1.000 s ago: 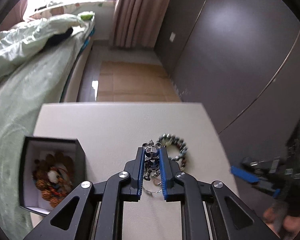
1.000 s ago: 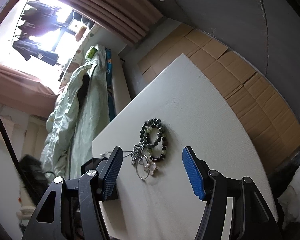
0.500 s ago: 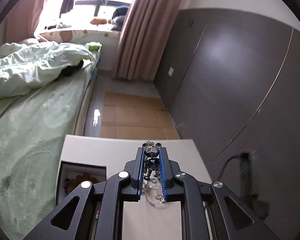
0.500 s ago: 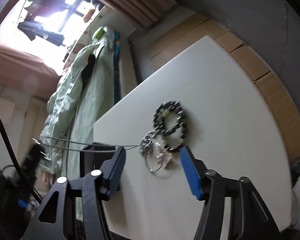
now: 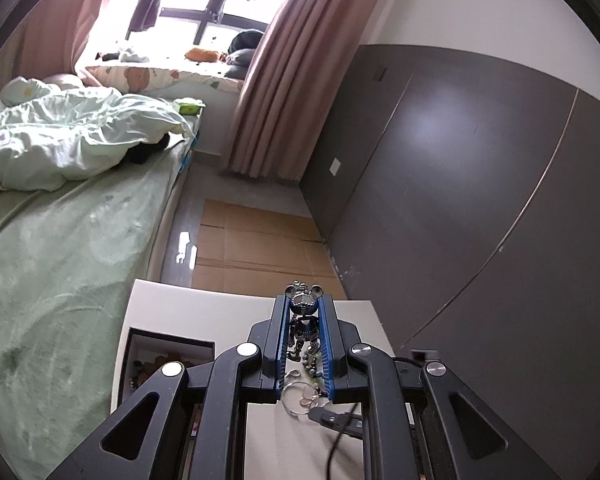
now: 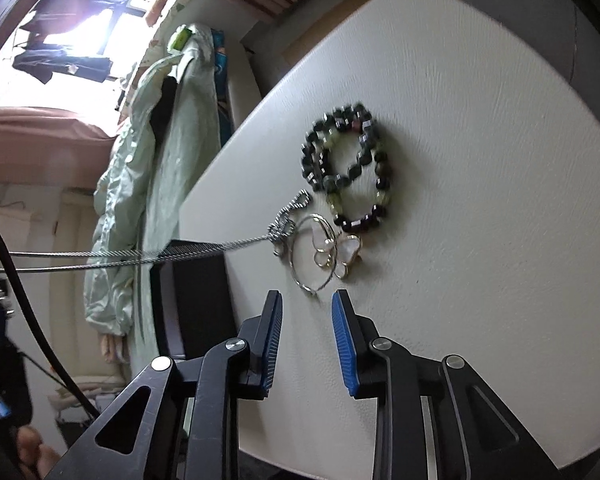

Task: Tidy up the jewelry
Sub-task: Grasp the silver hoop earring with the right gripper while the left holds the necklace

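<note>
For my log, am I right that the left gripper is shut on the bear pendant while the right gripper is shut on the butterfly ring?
Not quite: the right gripper is open, short of the butterfly ring, as the right wrist view shows. The left gripper is indeed shut on the bear pendant.

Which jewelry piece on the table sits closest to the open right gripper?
The butterfly ring, pearly white wings on a thin metal hoop, lies just ahead of the right gripper. The dark beaded bracelet lies farther out; the silver chain runs off to the side.

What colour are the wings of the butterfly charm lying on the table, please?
Pearly white with gold edging, on the butterfly charm; the right wrist view shows it best.
</note>
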Motion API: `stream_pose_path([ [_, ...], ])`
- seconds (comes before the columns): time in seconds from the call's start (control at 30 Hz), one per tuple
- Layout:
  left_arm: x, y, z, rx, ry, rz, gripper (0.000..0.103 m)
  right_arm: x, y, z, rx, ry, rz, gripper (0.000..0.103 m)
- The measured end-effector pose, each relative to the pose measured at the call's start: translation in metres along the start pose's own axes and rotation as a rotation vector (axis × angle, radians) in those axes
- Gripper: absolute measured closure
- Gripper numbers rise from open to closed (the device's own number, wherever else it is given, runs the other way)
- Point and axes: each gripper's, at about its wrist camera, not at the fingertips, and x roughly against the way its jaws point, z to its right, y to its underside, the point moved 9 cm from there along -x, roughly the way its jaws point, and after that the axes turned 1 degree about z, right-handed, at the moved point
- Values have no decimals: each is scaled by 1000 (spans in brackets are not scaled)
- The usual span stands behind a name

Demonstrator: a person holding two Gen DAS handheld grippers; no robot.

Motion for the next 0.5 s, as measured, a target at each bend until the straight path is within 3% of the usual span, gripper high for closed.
stream_pose_path([
  [0.17,3,0,-5,15,10,1,88,-13,-6,4,-28,29,9,75],
  [0.4,8,-4,-12,29,24,11,88,-23,-16,2,-13,59,29,96],
  [0.5,12,-6,-10,23,29,21,88,-22,-19,3,-11,63,44,99],
])
